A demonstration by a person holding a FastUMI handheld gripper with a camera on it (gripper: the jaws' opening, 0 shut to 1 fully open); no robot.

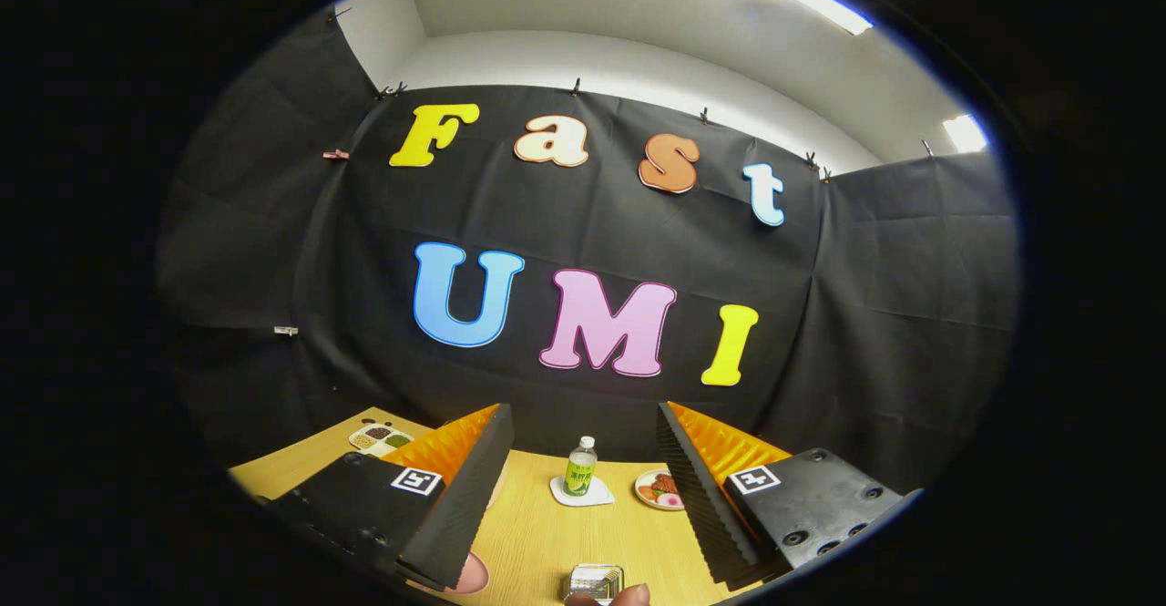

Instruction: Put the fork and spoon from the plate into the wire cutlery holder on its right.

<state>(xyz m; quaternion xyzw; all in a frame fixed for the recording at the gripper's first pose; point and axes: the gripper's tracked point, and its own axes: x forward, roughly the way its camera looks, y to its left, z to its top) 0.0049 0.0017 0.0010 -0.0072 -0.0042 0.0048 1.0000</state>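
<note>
My gripper (pixel 581 419) is held high above the wooden table (pixel 547 533), open, its fingers wide apart with nothing between them. It points mostly at the booth's back wall. A small part of a pink plate (pixel 469 577) peeks out beside the base of the left finger (pixel 455 497). To the plate's right, low between the fingers, sits a shiny metal wire holder (pixel 594 580). What lies on the plate is hidden by the left finger.
A green-labelled bottle (pixel 580 467) stands on a white coaster (pixel 583 495) beyond the fingers. A small dish of food (pixel 658 489) lies to its right. A divided snack tray (pixel 379 438) sits at the far left. A person's fingertip (pixel 630 595) touches near the holder.
</note>
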